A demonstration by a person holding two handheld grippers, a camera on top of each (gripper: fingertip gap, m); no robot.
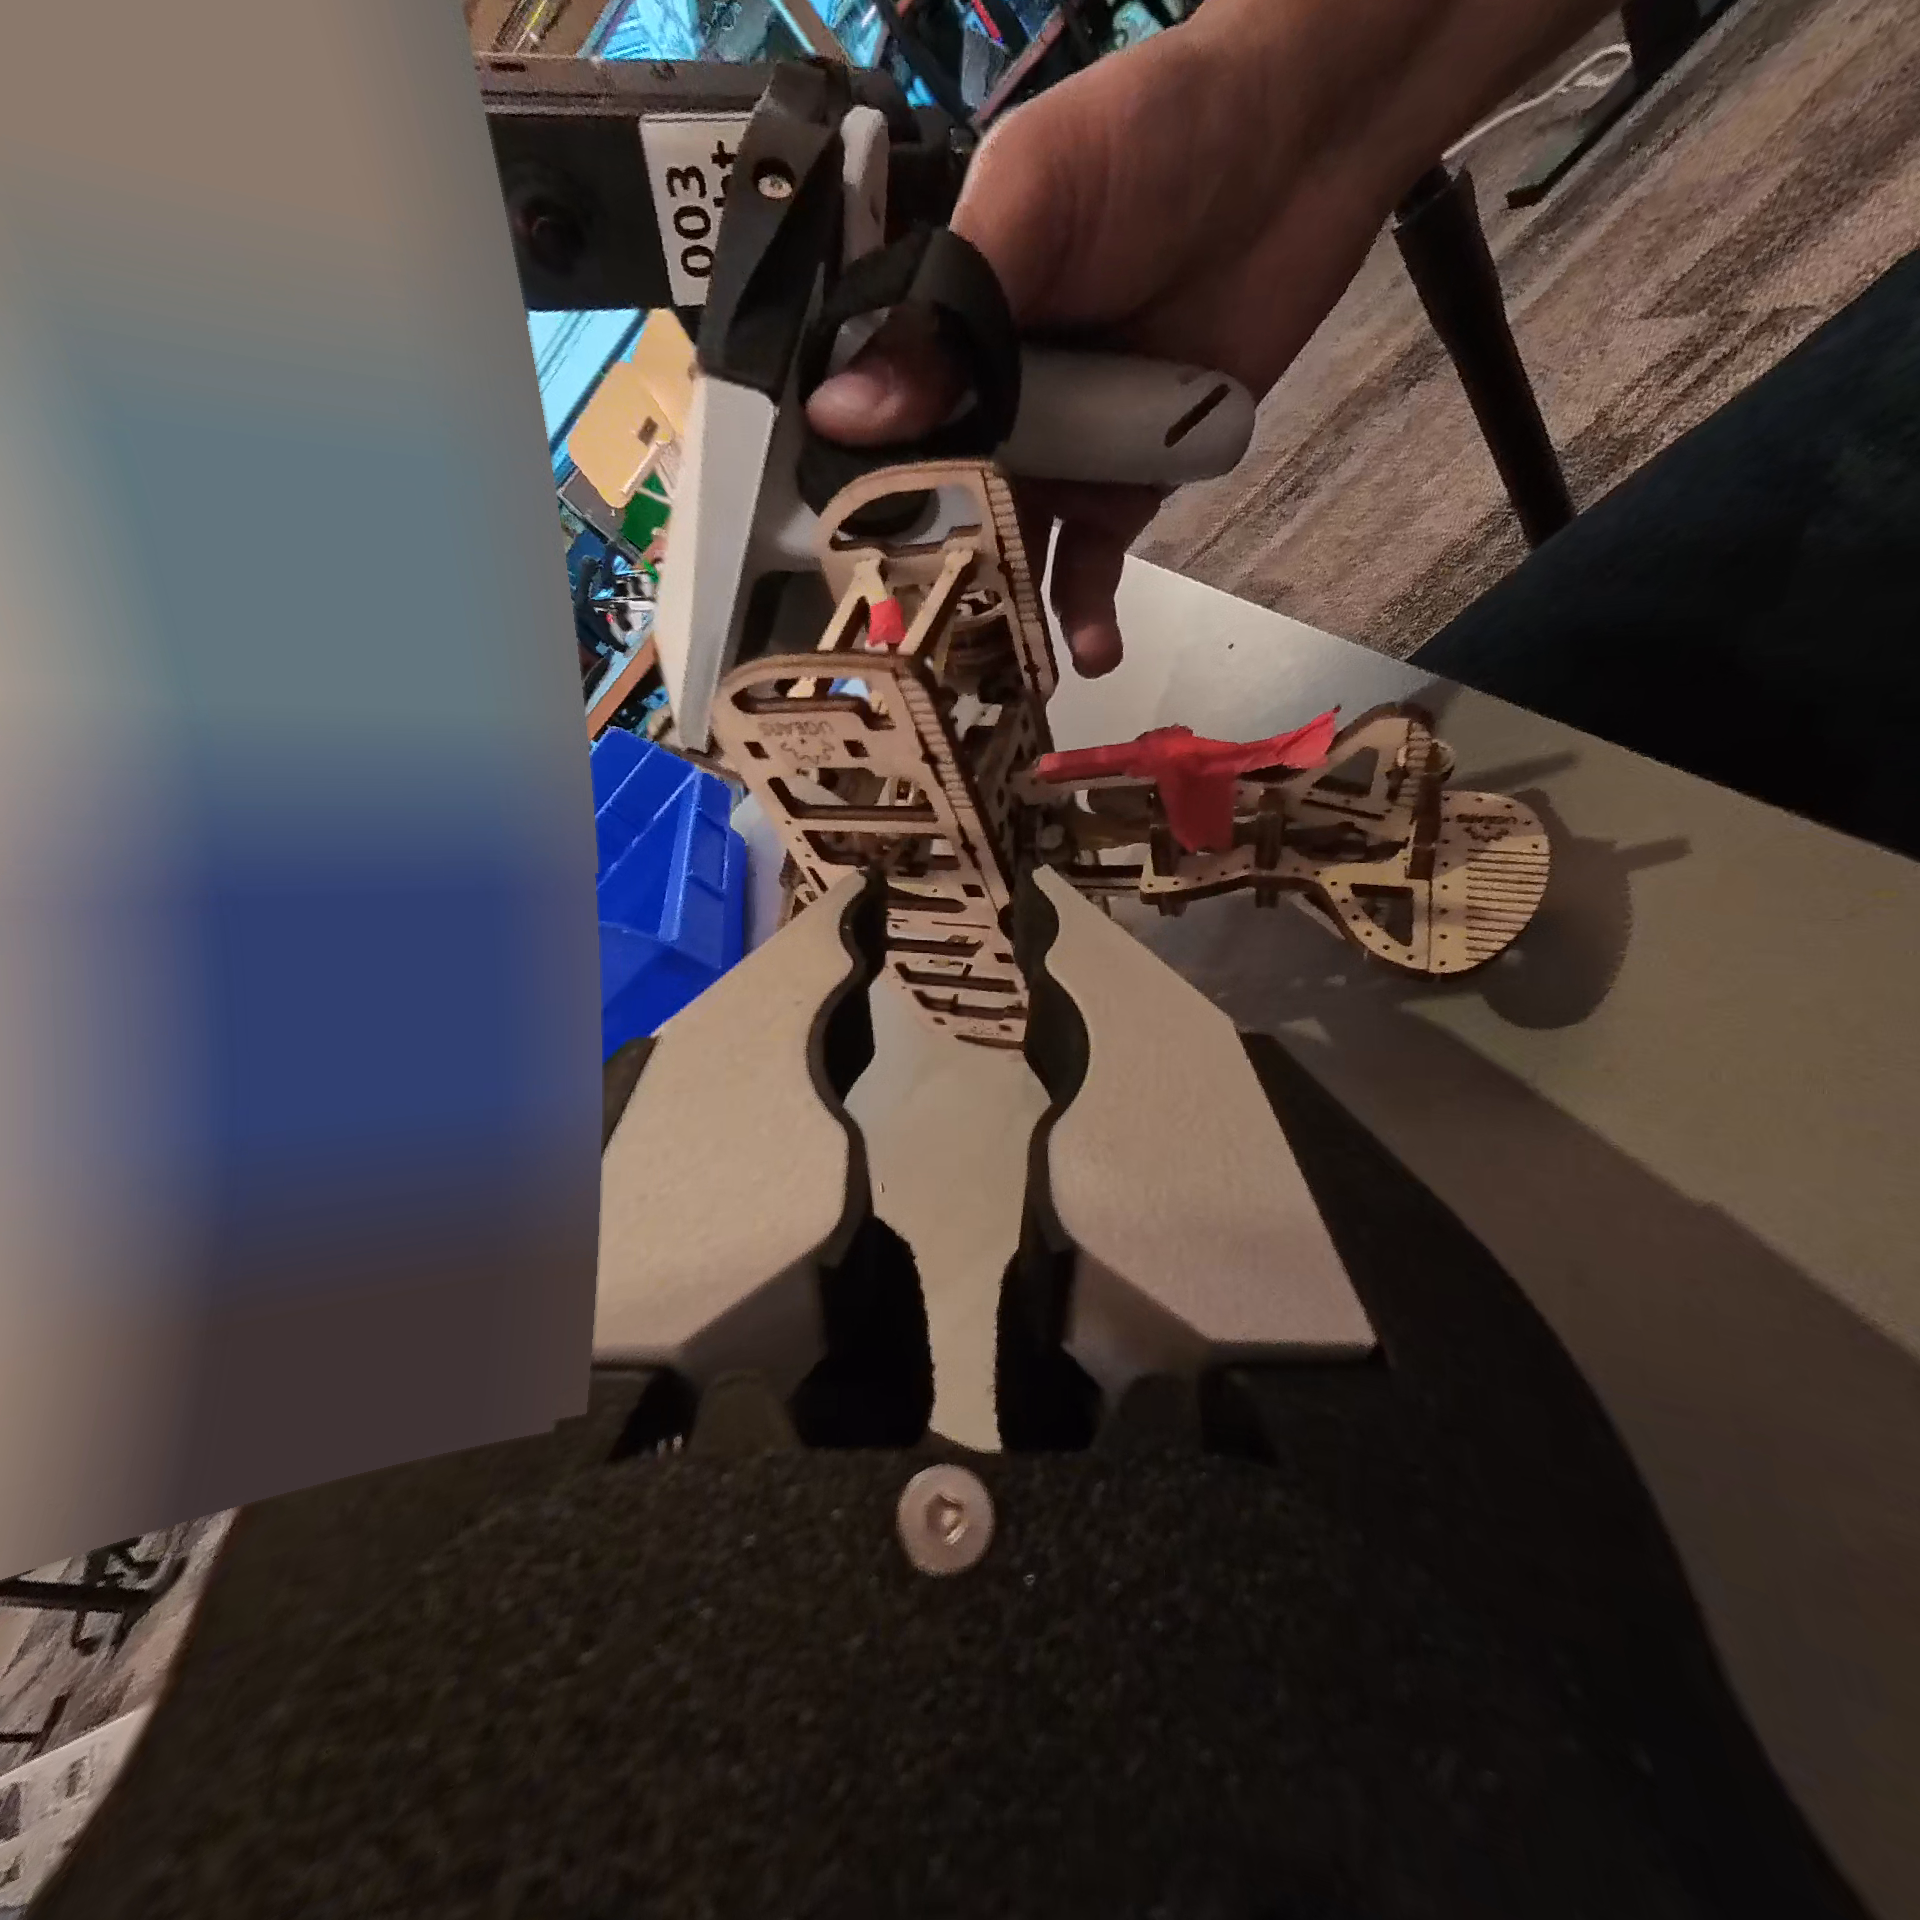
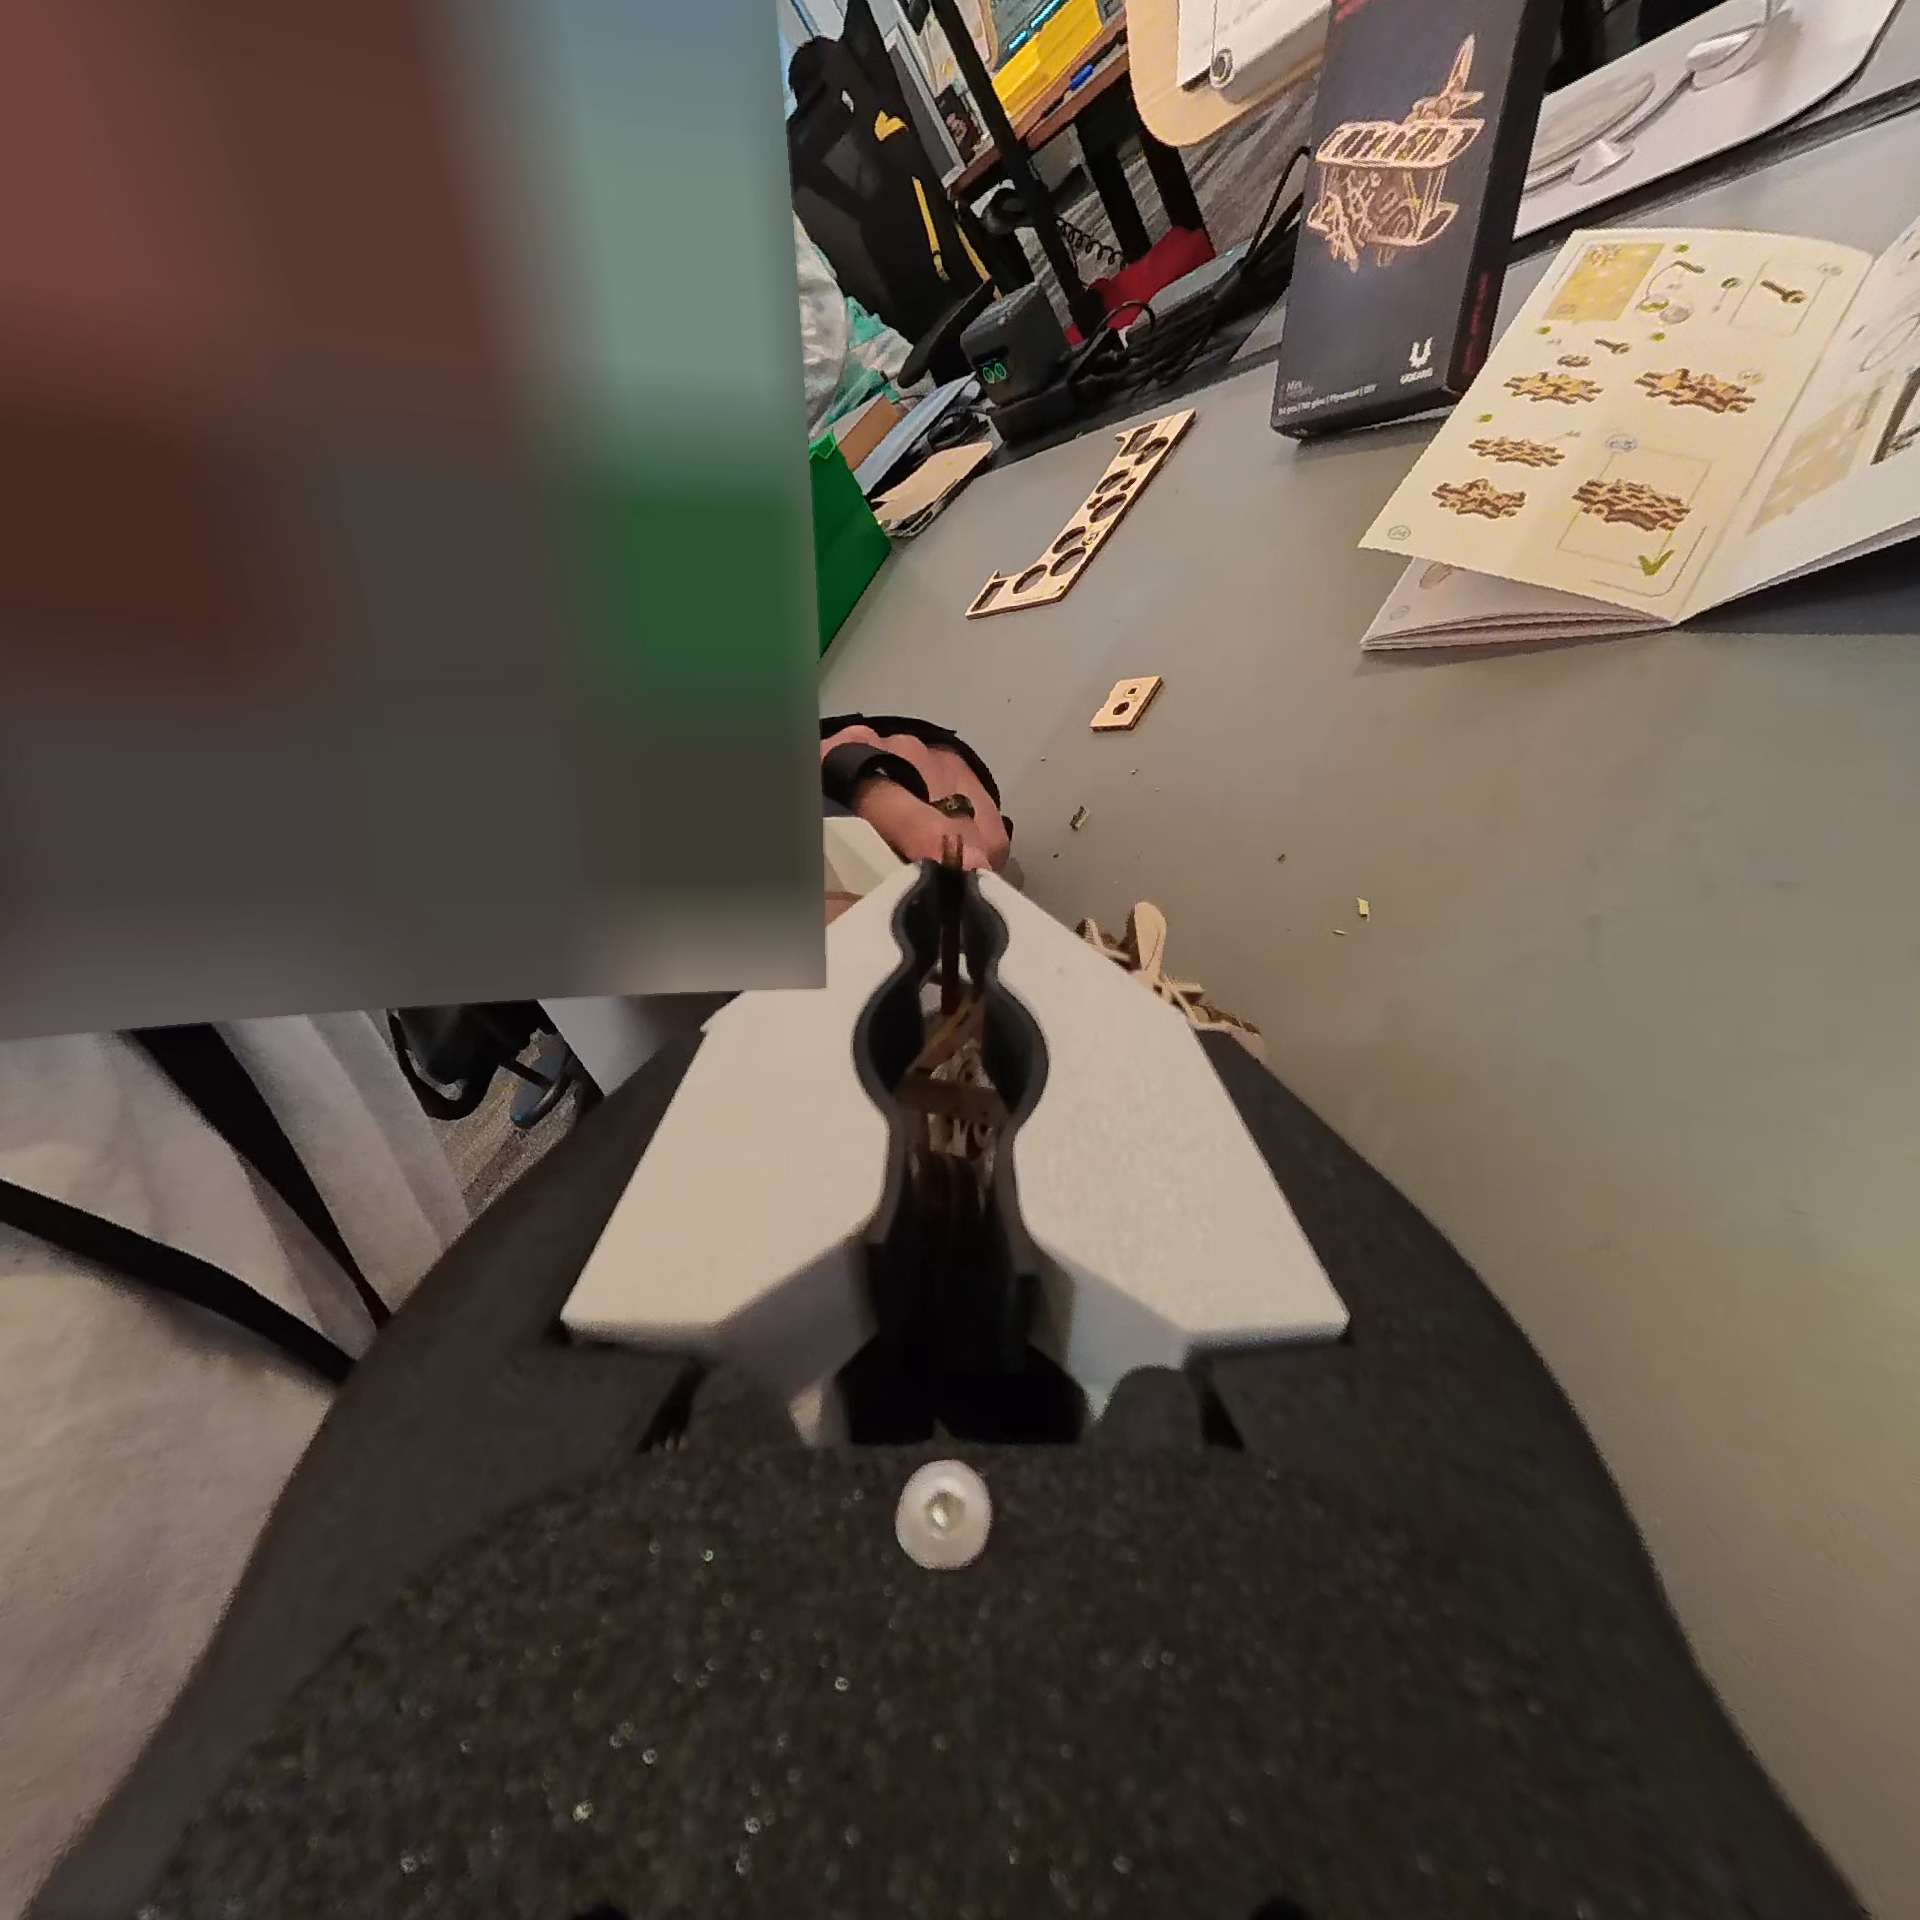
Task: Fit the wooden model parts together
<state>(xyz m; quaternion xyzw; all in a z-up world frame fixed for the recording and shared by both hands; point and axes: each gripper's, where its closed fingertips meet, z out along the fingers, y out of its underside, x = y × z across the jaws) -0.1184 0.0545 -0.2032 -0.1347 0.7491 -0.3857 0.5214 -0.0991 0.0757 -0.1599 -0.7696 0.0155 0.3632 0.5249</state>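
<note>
A wooden biplane model (image 1: 914, 790) with red tape (image 1: 1195, 769) on its body is held over the edge of the grey table (image 1: 1558, 1143), its tail (image 1: 1455, 883) towards the right. My left gripper (image 1: 951, 894) is shut on the near end of the model's wing. The right gripper's white finger (image 1: 722, 520) reaches the far wing end from above, held by a hand (image 1: 1143, 208). In the right wrist view my right gripper (image 2: 951, 878) is shut on the model (image 2: 951, 1049), which shows edge-on between the fingers.
On the table (image 2: 1455, 935) lie an open instruction booklet (image 2: 1621, 436), a dark kit box (image 2: 1392, 229), a wooden sheet with holes (image 2: 1091, 509), a small wooden piece (image 2: 1125, 704) and loose wooden parts (image 2: 1143, 956). A blue bin (image 1: 665, 852) sits beyond the edge. There is about 5 cm between the tips of the two grippers.
</note>
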